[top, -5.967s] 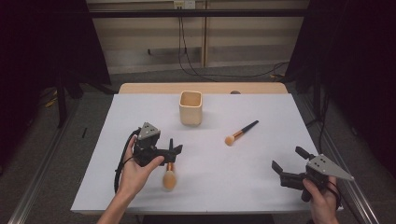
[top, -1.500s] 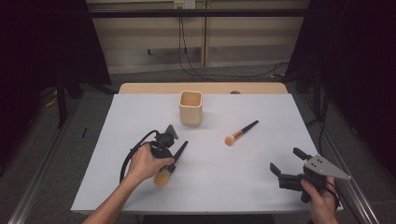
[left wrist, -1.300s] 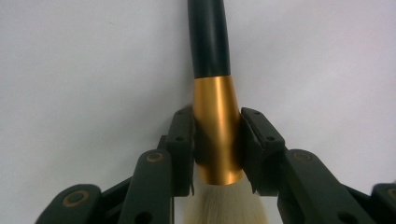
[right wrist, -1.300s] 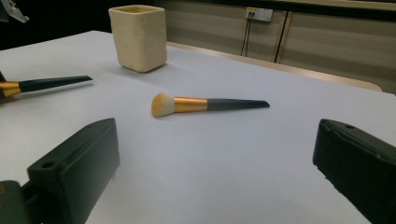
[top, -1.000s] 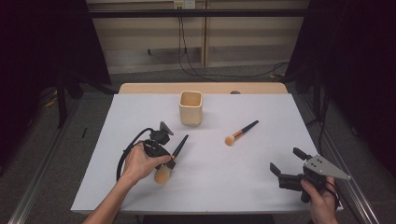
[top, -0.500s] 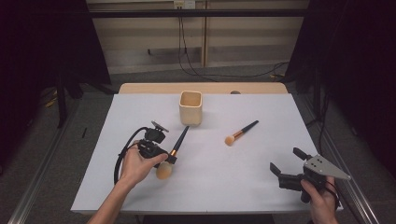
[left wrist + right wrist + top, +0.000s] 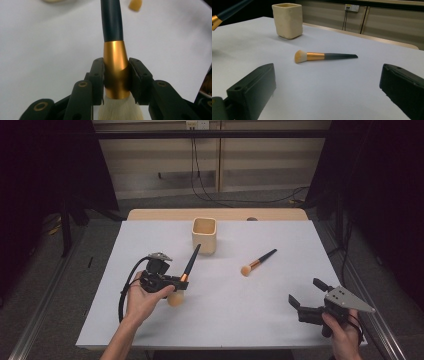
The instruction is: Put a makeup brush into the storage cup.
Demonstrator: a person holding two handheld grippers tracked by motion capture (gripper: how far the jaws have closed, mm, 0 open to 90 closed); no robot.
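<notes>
Gripping a makeup brush [image 7: 115,67] by its gold collar, the left gripper [image 7: 172,281] has its jaws clenched on either side of the metal, with the pale bristles hanging just below the pads and the dark handle slanting up and away toward the cup [image 7: 204,235]. In the high view the brush is lifted off the table, bristles down, near the left front part of the white tabletop [image 7: 150,240]. At the right front corner the right gripper [image 7: 307,298] rests low in the person's hand with its jaws spread wide and nothing between them. Farther in, a second brush [image 7: 322,56] lies flat on the white surface, well apart from both grippers, its bristles toward the person. The cream cup stands upright near the far edge. Beyond the table are a grey floor, dark curtains at both sides and a pale wall with cables hanging down.
</notes>
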